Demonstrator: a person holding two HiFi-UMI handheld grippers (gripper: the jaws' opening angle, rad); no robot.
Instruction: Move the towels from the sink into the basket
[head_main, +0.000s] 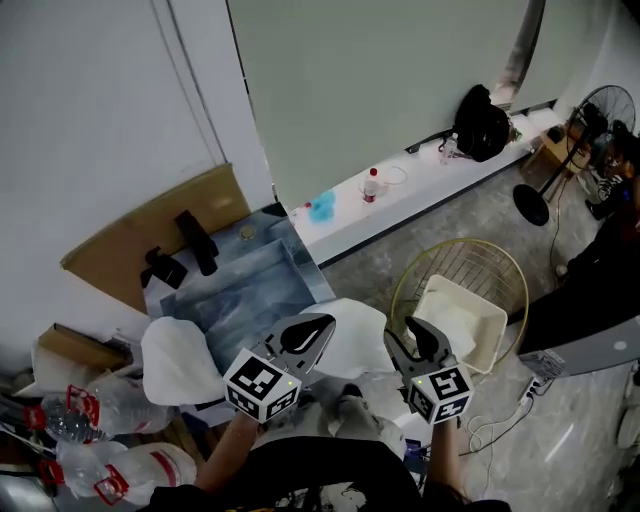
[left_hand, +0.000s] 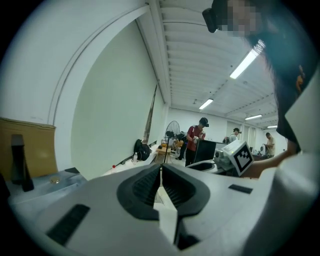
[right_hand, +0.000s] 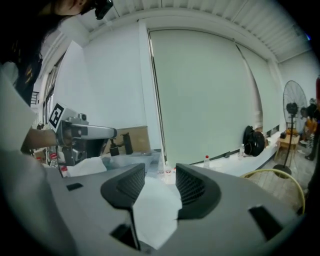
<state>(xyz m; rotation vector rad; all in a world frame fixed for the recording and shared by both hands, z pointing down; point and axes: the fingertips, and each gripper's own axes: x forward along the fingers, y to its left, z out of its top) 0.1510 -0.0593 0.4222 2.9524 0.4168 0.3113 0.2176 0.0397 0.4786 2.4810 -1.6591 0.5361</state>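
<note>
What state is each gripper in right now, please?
Left gripper: closed on a towel.
Right gripper: closed on a towel.

- Left tool (head_main: 318, 328): grey moulded shell; black ribbed pads (left_hand: 145, 187).
- Right tool (head_main: 412, 330): matching grey shell; black ribbed pads (right_hand: 131, 184).
- Left marker cube (head_main: 262, 385) and right marker cube (head_main: 440, 392): white faces, black square codes, at 6 o'clock of each tool.
- Person: dark top (head_main: 300, 478).
</note>
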